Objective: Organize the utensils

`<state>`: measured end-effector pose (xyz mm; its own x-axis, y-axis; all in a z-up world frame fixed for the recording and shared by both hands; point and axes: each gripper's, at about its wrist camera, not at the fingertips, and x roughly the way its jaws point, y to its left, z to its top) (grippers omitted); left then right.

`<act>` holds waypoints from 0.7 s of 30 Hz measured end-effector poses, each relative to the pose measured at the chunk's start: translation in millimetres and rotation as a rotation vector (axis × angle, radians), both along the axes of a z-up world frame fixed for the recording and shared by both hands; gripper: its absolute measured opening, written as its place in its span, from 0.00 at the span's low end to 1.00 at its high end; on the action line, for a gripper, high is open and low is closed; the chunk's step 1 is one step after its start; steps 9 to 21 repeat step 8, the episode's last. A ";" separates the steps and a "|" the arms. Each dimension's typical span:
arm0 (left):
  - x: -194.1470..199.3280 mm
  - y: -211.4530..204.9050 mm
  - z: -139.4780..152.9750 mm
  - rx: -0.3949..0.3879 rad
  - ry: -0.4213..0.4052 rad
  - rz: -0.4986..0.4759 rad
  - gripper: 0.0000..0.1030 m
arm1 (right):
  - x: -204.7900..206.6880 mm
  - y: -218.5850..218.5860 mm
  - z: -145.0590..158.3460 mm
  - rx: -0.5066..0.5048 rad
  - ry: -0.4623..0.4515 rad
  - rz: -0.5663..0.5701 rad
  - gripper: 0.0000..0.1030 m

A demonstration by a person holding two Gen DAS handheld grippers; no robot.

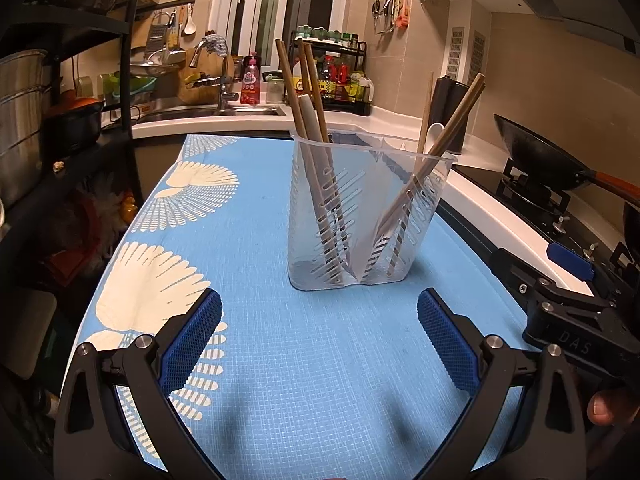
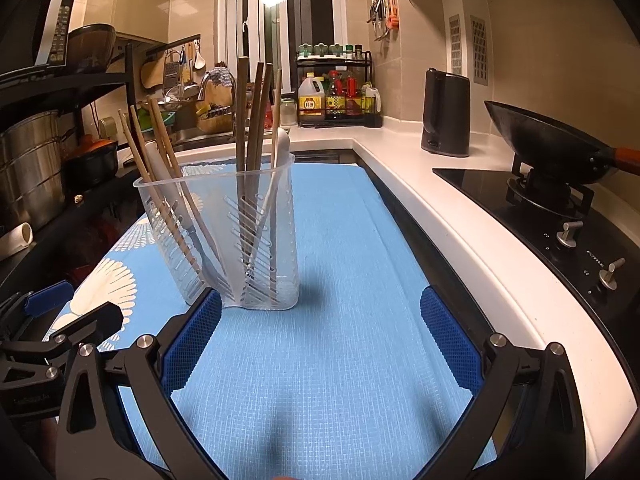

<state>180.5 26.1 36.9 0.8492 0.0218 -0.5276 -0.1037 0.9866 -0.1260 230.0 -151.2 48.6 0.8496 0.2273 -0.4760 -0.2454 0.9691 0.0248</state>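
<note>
A clear slotted plastic utensil holder [image 1: 362, 216] with two compartments stands upright on the blue mat [image 1: 280, 340]. Its left compartment holds wooden chopsticks [image 1: 298, 92] and a white spoon handle [image 1: 314, 124]; its right one holds chopsticks [image 1: 452, 120] and a white spoon [image 1: 432, 136]. My left gripper [image 1: 320, 320] is open and empty, just in front of the holder. In the right wrist view the holder [image 2: 224, 232] stands ahead to the left, and my right gripper [image 2: 320, 316] is open and empty over the mat [image 2: 340, 360].
A white counter [image 2: 420, 184] runs along the right with a black kettle [image 2: 446, 112], a hob [image 2: 560, 224] and a wok [image 2: 552, 144]. A sink [image 1: 208, 112] and a condiment rack [image 2: 336, 92] stand at the back. Black shelves with pots [image 1: 24, 120] stand on the left.
</note>
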 end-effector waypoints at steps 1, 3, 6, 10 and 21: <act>-0.2 0.0 -0.1 0.004 0.000 0.000 0.92 | 0.0 0.8 0.4 -0.002 -0.003 0.003 0.95; -0.5 -1.1 0.2 0.016 -0.003 -0.001 0.93 | -0.3 1.5 0.3 -0.006 -0.005 0.003 0.95; -0.1 -1.2 -0.3 0.013 0.000 -0.007 0.93 | 0.1 1.2 -0.1 -0.006 -0.003 0.003 0.95; 0.1 -0.9 -0.5 0.014 -0.001 -0.007 0.93 | 0.1 1.5 -0.4 -0.007 -0.001 0.003 0.95; 0.1 -0.9 -0.5 0.014 -0.001 -0.007 0.93 | 0.1 1.5 -0.4 -0.007 -0.001 0.003 0.95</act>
